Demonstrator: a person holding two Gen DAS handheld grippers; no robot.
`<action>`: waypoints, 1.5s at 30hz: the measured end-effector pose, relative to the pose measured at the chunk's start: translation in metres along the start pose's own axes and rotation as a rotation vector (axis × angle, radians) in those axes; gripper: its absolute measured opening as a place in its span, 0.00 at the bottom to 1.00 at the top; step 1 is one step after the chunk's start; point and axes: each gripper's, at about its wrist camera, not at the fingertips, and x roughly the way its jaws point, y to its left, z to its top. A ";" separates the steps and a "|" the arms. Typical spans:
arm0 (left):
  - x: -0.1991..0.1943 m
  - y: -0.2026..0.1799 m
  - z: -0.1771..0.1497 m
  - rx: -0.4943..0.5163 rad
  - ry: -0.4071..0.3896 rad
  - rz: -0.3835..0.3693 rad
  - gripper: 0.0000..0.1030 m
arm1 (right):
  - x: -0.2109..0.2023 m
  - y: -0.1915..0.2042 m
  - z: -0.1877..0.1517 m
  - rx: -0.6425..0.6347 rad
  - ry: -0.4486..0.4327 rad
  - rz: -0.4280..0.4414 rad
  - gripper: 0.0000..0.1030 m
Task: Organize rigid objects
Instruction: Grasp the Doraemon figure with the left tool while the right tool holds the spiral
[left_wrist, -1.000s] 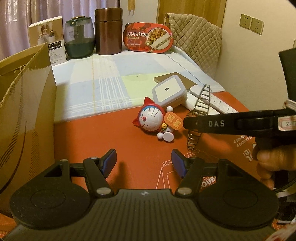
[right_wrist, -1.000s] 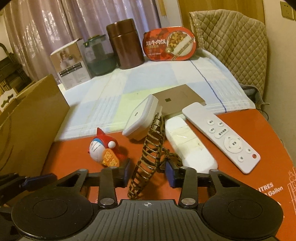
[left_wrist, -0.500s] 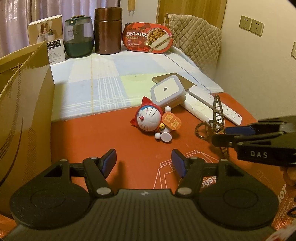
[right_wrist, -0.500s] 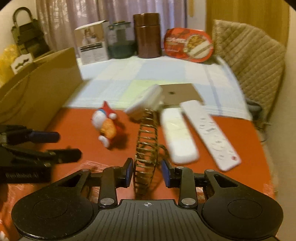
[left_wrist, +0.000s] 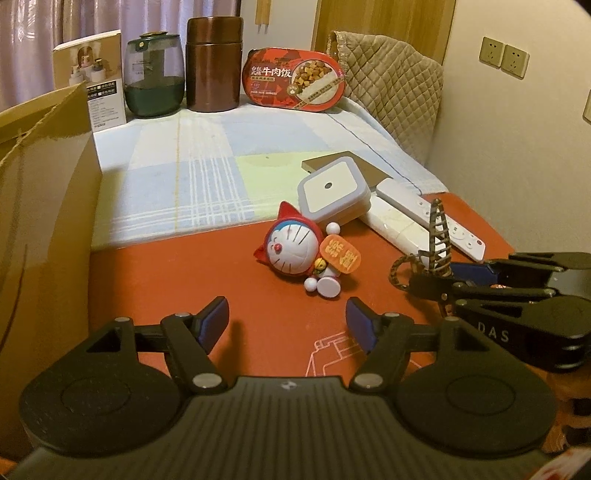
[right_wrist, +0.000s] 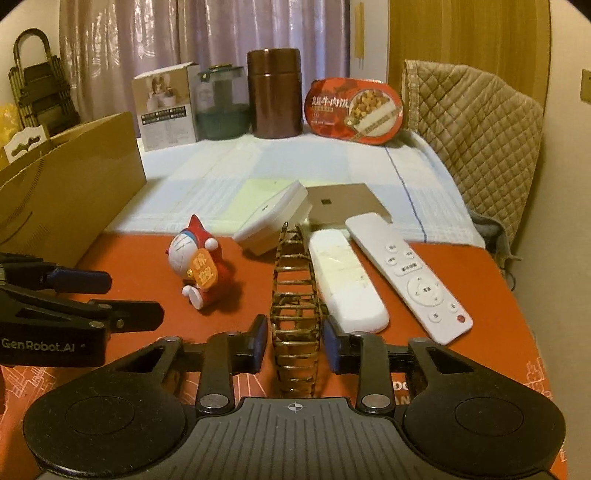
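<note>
Our right tool (right_wrist: 294, 341) is closed on the wicker ladder-like piece (right_wrist: 295, 295), holding it upright above the orange surface (right_wrist: 480, 295), just left of the white bar (right_wrist: 345, 284) and remote (right_wrist: 413, 278). Our left tool (left_wrist: 286, 321) hangs wide open with nothing in it, near the Doraemon figure (left_wrist: 299, 249), which lies beside the square white box (left_wrist: 332, 192).

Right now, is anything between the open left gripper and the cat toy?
Nothing visible. The left gripper stands open over bare red mat, and the cat toy lies straight ahead. The right gripper, gripping the wire ladder, is off to the right, beside that path.
</note>
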 end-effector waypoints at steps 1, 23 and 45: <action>0.002 -0.002 0.001 0.004 -0.004 0.000 0.65 | -0.001 -0.001 -0.001 0.005 -0.002 -0.001 0.23; 0.055 -0.031 0.016 0.269 -0.086 0.050 0.62 | -0.008 -0.016 -0.005 0.090 -0.029 0.045 0.22; -0.065 -0.027 0.003 0.132 -0.059 -0.028 0.61 | -0.087 -0.002 0.010 0.125 -0.069 0.040 0.22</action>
